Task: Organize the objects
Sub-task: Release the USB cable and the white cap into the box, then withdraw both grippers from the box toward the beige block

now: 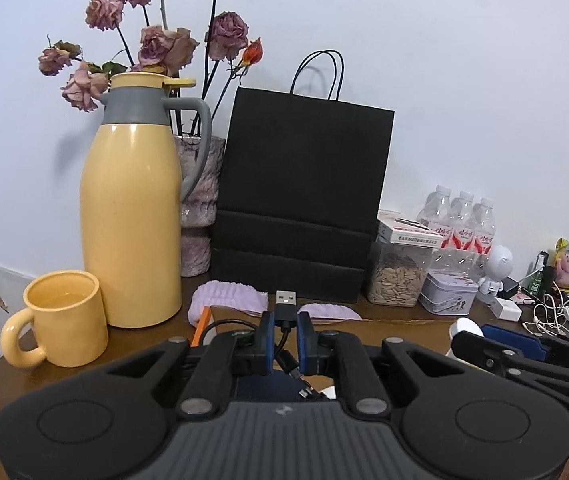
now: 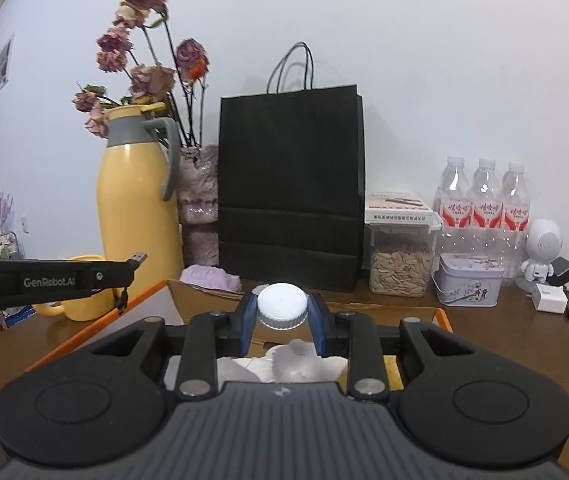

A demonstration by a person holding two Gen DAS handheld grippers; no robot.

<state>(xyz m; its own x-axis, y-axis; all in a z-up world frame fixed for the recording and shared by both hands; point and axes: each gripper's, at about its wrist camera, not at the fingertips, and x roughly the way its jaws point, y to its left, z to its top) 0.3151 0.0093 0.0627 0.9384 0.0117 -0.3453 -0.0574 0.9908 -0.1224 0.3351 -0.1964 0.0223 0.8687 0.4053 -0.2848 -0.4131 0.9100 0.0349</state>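
Fingers clamp USB cable [image 1: 285, 305] left, white-capped bottle [image 2: 282, 307] right, each view's own.

On the side of the left gripper [image 2: 132, 270], in your right wrist view, you can read "GenRobot.AI" in pale letters. The red labels on the water bottles [image 2: 484, 204] and the lid of the white box [image 2: 398, 208] carry print too small to read.
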